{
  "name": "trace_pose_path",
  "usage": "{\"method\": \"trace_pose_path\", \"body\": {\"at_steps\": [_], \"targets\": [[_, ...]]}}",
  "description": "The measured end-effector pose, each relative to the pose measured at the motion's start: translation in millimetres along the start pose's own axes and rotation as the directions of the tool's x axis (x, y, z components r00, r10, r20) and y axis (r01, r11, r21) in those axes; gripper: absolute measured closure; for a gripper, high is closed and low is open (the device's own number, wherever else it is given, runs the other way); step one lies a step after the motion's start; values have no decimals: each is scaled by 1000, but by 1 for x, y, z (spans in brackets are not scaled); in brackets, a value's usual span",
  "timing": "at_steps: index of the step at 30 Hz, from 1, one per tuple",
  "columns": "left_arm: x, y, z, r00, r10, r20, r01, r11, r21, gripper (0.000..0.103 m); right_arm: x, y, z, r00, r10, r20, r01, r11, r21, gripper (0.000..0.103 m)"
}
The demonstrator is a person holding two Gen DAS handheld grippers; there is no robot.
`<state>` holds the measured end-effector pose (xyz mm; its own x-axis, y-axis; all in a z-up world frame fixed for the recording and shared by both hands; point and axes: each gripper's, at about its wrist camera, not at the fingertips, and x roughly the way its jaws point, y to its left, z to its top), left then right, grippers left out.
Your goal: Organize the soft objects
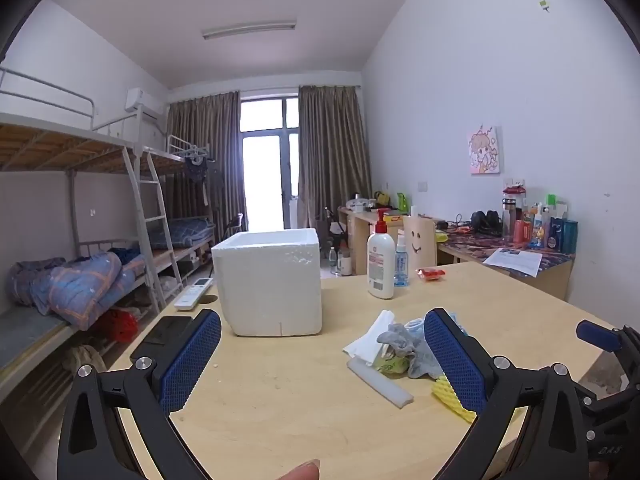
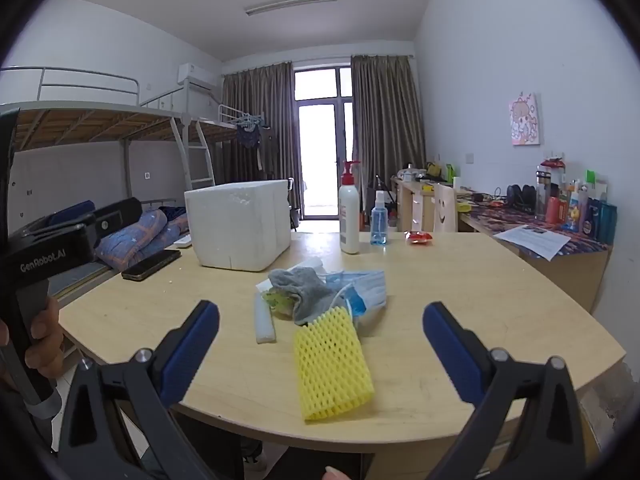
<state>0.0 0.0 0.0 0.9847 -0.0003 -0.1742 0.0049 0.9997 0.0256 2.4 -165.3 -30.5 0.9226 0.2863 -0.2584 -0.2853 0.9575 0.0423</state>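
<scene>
Both claws were spread wide with nothing between the pads. Left gripper [image 1: 322, 354] sat low in its frame, tilted slightly down, over bare wooden table [image 1: 280, 392]; its right pad overlapped the soft pile at lower right. Right gripper [image 2: 320, 344] was also angled slightly down, with the yellow foam net [image 2: 332, 364] lying flat on the table between its fingers, not pinched. A hand [image 2: 44, 340] gripped the left unit's handle at the left edge of the right wrist view.

White foam box [image 1: 268, 280] stood upright at centre frame with its top open; interior not visible. Soft pile sat right of the box and apart from it: grey sock [image 2: 304, 286], blue face mask [image 2: 362, 284], white foam strip [image 2: 265, 320]. Lotion pump bottle [image 1: 381, 258] and small spray bottle [image 1: 401, 262] stood behind.
</scene>
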Motion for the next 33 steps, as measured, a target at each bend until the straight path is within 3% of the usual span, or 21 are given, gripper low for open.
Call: {"method": "trace_pose_path", "body": {"at_steps": [6,7,11,33], "targets": [[6,2,0,1000,-14,-17,14,1000,10,1,1,0,0,1000,2,-3,-2,1000,6,0],[0,2,-1,1000,-9,13,9,1000,9,1,1,0,0,1000,2,-4,-2,1000,6,0],[-3,-1,0,1000,-16,12,16,999,32,1,1,0,0,1000,1,1,-1,1000,6,0],[1,4,2,1000,2,-5,-2,1000,-10,1,2,-3,1,1000,-8,-1,8,1000,7,0]]}}
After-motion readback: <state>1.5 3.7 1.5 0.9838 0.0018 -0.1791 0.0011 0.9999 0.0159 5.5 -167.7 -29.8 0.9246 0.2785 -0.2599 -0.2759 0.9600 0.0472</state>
